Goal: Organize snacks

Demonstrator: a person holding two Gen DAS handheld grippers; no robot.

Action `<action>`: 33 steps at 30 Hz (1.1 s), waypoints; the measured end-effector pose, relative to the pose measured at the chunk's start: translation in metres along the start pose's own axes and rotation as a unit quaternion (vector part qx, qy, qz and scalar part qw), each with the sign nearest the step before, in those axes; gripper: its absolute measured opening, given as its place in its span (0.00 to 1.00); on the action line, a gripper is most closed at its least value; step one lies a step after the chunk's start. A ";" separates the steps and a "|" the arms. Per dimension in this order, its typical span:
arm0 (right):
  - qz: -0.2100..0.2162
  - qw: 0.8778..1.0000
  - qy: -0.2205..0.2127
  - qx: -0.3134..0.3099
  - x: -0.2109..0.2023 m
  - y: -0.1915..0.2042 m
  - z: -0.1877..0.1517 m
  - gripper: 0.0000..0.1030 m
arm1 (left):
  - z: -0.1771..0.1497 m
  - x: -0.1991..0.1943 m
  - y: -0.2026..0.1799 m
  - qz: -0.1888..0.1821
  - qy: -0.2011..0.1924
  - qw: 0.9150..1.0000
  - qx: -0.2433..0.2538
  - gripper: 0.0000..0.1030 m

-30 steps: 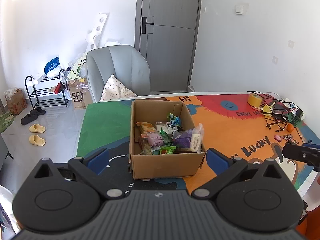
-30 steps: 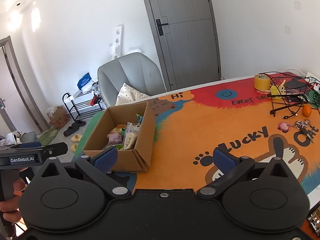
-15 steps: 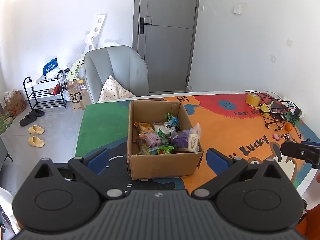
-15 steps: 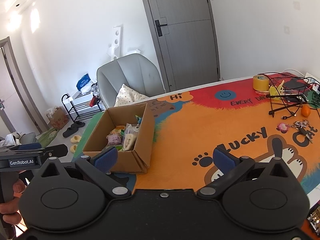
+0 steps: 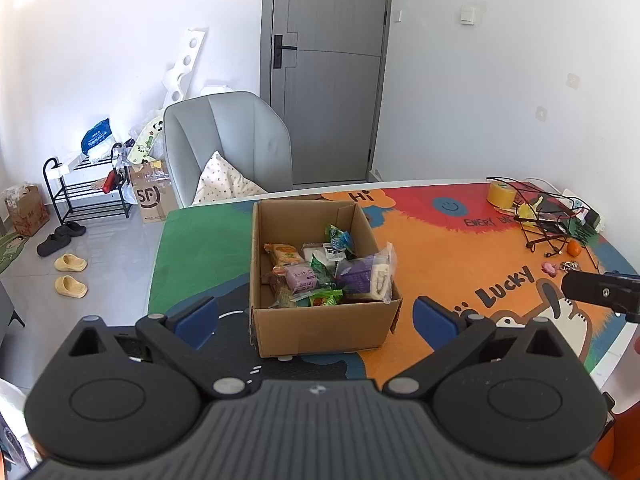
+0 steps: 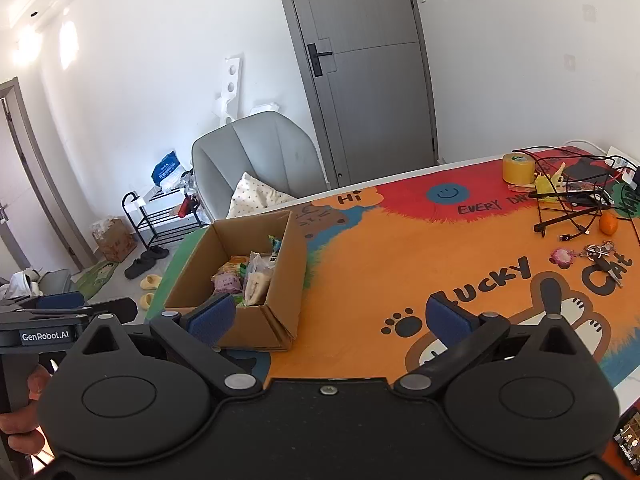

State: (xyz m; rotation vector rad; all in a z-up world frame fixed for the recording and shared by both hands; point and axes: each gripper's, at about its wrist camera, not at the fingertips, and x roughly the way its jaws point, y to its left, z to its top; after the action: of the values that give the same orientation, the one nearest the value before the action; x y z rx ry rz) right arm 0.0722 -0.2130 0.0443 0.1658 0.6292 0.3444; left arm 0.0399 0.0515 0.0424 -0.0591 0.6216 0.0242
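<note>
Box (image 5: 324, 280) is seen dead ahead of the left gripper (image 5: 316, 318), just beyond its tips; near wall spans the gap. Snacks (image 5: 320, 270) are piled loose inside, purple pack (image 5: 302, 280) mid-heap. Left gripper is judged nearer. Right gripper (image 6: 334, 318) sits right of the box. Both are spread wide, nothing held.

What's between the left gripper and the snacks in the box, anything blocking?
Only the cardboard box's own near wall. The left gripper hangs in front of it, jaws wide open and empty, and the snacks lie behind that wall. The top is open, so coming in from above looks clear.
</note>
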 end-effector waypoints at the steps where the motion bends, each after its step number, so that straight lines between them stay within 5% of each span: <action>1: 0.000 1.000 0.000 -0.001 0.000 0.000 0.000 1.00 | 0.000 0.000 0.000 0.001 -0.001 1.000 0.000 0.99; 33: 0.003 1.000 0.005 0.001 0.001 0.000 0.000 1.00 | -0.002 0.002 0.000 -0.004 0.002 1.000 -0.001 0.99</action>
State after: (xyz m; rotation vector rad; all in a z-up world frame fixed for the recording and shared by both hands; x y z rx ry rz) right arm 0.0729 -0.2124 0.0438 0.1670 0.6385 0.3500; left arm 0.0401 0.0517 0.0398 -0.0627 0.6253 0.0162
